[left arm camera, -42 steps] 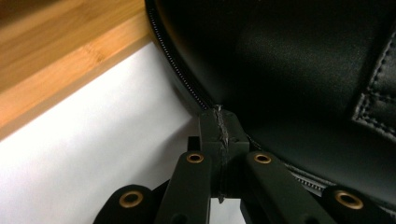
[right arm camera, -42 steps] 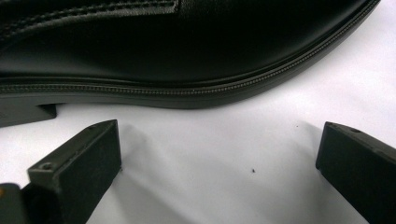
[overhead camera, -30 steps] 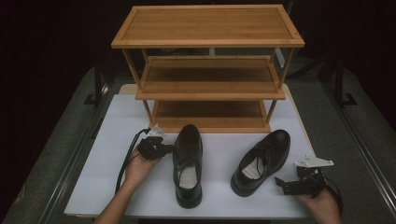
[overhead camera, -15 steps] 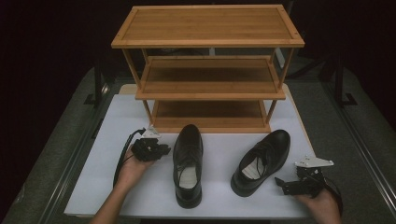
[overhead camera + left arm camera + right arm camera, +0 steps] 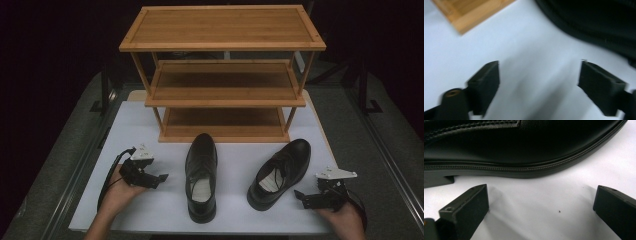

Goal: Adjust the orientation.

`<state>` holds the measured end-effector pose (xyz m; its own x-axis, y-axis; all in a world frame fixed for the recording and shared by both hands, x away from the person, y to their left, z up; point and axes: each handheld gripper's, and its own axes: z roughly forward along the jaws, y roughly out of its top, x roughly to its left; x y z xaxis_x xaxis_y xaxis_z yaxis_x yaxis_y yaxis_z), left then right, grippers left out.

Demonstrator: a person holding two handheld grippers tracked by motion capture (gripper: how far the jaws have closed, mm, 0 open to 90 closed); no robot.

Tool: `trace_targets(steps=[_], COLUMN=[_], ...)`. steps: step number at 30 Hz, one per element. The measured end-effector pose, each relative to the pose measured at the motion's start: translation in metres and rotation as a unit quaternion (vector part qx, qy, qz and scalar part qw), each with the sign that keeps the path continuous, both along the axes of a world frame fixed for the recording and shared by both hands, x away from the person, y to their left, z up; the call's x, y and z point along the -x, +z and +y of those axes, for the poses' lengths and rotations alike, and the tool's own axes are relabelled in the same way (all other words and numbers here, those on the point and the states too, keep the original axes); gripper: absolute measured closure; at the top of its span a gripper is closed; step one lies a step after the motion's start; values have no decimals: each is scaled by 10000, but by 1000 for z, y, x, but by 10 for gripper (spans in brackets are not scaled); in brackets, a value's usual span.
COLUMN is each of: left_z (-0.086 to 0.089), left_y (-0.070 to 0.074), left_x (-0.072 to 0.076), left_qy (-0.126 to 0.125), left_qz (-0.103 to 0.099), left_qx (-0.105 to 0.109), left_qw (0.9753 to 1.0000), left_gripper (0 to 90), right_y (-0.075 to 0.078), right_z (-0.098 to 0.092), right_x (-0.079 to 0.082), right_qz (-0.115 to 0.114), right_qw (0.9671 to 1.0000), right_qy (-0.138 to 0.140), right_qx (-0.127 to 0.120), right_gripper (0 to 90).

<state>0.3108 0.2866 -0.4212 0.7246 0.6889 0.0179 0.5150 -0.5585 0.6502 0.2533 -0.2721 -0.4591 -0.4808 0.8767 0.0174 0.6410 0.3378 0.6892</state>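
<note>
Two black leather shoes lie on the white surface [image 5: 240, 220] in front of a three-tier wooden rack [image 5: 222, 75]. The left shoe [image 5: 201, 175] points straight at the rack's bottom shelf, its toe just short of the shelf's front edge. The right shoe [image 5: 280, 172] is angled, toe toward the rack's right leg, well apart from the first shoe.

The left tool [image 5: 159, 178] is held low just beside the left shoe's outer flank, its jaws spread wide with nothing between them; in the left gripper view the shoe's dark side fills the upper right and a corner of the rack shows at upper left, with bare surface between.

The right tool [image 5: 300, 197] sits near the right shoe's heel end, jaws likewise wide apart and empty. In the right gripper view, the shoe's sole edge and stitched welt run across just beyond the jaw tips, not touching them.
</note>
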Motion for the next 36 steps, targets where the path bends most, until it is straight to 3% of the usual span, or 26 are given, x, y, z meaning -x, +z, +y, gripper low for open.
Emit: trace_targets(steps=[3,4,12,17,20,22,24,26,28,30,32,33,34,36], left_z=[10,16,33,39,41,45,45,45,45,45,45,45,45,45], left_y=[-3,-6,-13,-21,-26,-30,-30,-30,-30,-30,-30,-30,-30,-30], left_x=[10,16,33,35,33,37,38,37,37,37,37,37,37,37], left_qy=[46,76,187,186,160,155,163,159,154,160,160,160,163,163], left_qz=[11,18,-68,-25,8,-172,-182,-163,-159,-165,-161,-161,-159,-158], left_qx=[-15,-50,-46,-175,1,190,177,176,184,181,175,175,178,179], left_qw=[10000,10000,9998,9997,9999,9996,9995,9996,9996,9996,9996,9996,9996,9996], left_gripper=[62,3,0,0,0,0,0,0,0,0,0,0,0,0], right_y=[0,0,0,0,0,0,1,2,8,10,19,19,25,29], right_z=[0,0,0,0,0,0,1,1,-1,-1,-5,-5,-9,-11], right_x=[0,0,0,0,0,0,0,1,3,4,5,5,3,1], right_qz=[4,11,11,13,15,19,29,30,17,7,-166,-166,-201,-215], right_qw=[10000,10000,10000,10000,10000,10000,10000,10000,10000,10000,9998,9998,9994,9991], right_qy=[-4,-10,-11,-11,-13,-13,-20,-42,-10,-37,-88,-88,-224,-312], right_qx=[-4,-9,-7,-12,-8,-11,13,-6,-16,-21,-55,-55,-161,-191], right_gripper=[0,0,0,0,0,0,1,46,153,180,343,343,488,539])
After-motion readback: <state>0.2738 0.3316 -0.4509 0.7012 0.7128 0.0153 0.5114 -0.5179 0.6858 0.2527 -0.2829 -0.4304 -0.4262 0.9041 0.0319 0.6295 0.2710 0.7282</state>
